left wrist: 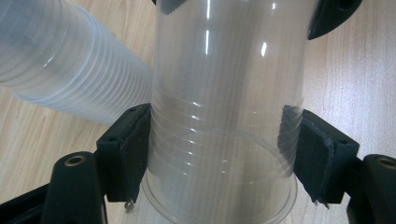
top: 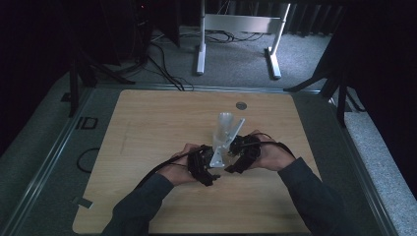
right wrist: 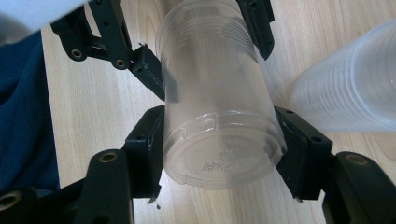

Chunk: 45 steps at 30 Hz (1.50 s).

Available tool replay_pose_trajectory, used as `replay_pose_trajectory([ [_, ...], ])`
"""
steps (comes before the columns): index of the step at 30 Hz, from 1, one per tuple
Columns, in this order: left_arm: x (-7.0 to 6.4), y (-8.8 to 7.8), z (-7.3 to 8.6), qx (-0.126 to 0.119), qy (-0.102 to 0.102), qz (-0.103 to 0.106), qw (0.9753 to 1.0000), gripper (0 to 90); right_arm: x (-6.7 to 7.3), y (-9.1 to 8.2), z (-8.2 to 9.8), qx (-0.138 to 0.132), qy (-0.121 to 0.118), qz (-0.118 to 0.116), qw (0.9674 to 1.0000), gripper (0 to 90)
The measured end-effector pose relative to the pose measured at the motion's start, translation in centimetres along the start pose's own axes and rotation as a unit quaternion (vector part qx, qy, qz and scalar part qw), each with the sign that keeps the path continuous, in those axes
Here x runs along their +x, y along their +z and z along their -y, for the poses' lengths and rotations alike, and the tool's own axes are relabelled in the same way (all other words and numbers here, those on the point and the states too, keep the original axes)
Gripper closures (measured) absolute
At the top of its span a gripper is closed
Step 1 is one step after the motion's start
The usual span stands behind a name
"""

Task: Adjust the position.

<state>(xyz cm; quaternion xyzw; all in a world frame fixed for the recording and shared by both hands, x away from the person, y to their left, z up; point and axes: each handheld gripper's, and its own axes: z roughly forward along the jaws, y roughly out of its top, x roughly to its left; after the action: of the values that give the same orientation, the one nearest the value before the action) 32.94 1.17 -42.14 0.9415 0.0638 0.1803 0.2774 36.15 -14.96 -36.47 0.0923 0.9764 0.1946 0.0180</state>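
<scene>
A clear plastic cup (left wrist: 224, 93) hangs level between my two grippers, just over the wooden table (top: 147, 128). My left gripper (left wrist: 219, 158) is shut on its open rim end, both pads pressed to the wall. My right gripper (right wrist: 222, 149) is shut on the cup (right wrist: 215, 93) at its closed base end. In the right gripper view the left gripper (right wrist: 205, 51) clamps the same cup farther along. From above, left gripper (top: 209, 164) and right gripper (top: 236, 155) face each other at mid-table. A stack of nested clear cups (top: 224, 127) sits just behind them.
The cup stack (left wrist: 60, 60) lies close to the held cup, also near it in the right gripper view (right wrist: 355, 84). A small round grey disc (top: 241, 105) is set in the far part of the table. A white table frame (top: 238, 29) stands on the floor beyond.
</scene>
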Motion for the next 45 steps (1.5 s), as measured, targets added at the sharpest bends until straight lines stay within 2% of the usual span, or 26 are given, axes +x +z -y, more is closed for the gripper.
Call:
replay_pose_trajectory([
  [10,0.3,-0.4,0.2,-0.010,-0.010,0.000,0.9999,20.8,-0.1,-0.1,0.0,-0.009,-0.002,0.003,1.0000,41.5],
  [12,0.5,-0.4,0.4,-0.016,-0.020,0.001,0.9997,19.4,-0.2,-0.1,0.0,-0.009,-0.002,0.002,1.0000,41.4],
  [18,0.7,-0.7,0.6,-0.026,-0.027,0.001,0.9993,17.3,-0.2,-0.1,0.1,-0.011,-0.003,0.006,0.9999,41.4],
  [19,0.8,-0.9,0.7,-0.037,-0.035,0.003,0.9987,17.3,-0.2,-0.1,0.1,-0.011,-0.003,0.006,0.9999,41.4],
  [24,1.3,-1.3,1.1,-0.051,-0.049,0.006,0.9975,17.4,-0.2,-0.4,0.1,-0.018,0.004,0.007,0.9998,41.4],
  [25,1.4,-1.5,1.3,-0.061,-0.058,0.007,0.9964,17.3,-0.3,-0.5,0.2,-0.024,0.002,0.010,0.9997,41.3],
  [28,1.7,-1.7,1.5,-0.068,-0.064,0.009,0.9956,17.3,-0.3,-0.6,0.2,-0.027,0.004,0.010,0.9996,41.3],
  [29,1.8,-1.9,1.7,-0.078,-0.073,0.010,0.9942,17.2,-0.4,-0.7,0.2,-0.031,0.004,0.014,0.9994,41.3],
  [36,2.2,-2.5,2.1,-0.095,-0.086,0.008,0.9916,17.2,-0.6,-1.0,0.7,-0.045,0.011,0.013,0.9989,41.4],
  [37,2.6,-3.0,2.3,-0.109,-0.095,0.013,0.9895,17.1,-0.6,-1.0,1.0,-0.050,0.011,0.015,0.9986,41.4],
  [38,2.6,-3.0,2.3,-0.109,-0.095,0.013,0.9895,17.1,-0.5,-1.1,1.1,-0.052,0.014,0.015,0.9984,41.4],
  [39,2.8,-3.3,2.4,-0.120,-0.106,0.018,0.9869,17.1,-0.6,-1.2,1.2,-0.055,0.012,0.016,0.9983,41.4],
  [42,2.9,-3.4,2.5,-0.124,-0.108,0.016,0.9862,17.1,-0.6,-1.4,1.3,-0.061,0.012,0.018,0.9979,41.4],
  [44,3.2,-3.8,2.7,-0.132,-0.115,0.014,0.9845,17.1,-0.6,-1.7,1.4,-0.077,0.012,0.020,0.9967,41.4],
  [45,3.2,-3.8,2.7,-0.132,-0.115,0.014,0.9845,17.1,-0.6,-1.8,1.4,-0.081,0.012,0.022,0.9964,41.4],
])
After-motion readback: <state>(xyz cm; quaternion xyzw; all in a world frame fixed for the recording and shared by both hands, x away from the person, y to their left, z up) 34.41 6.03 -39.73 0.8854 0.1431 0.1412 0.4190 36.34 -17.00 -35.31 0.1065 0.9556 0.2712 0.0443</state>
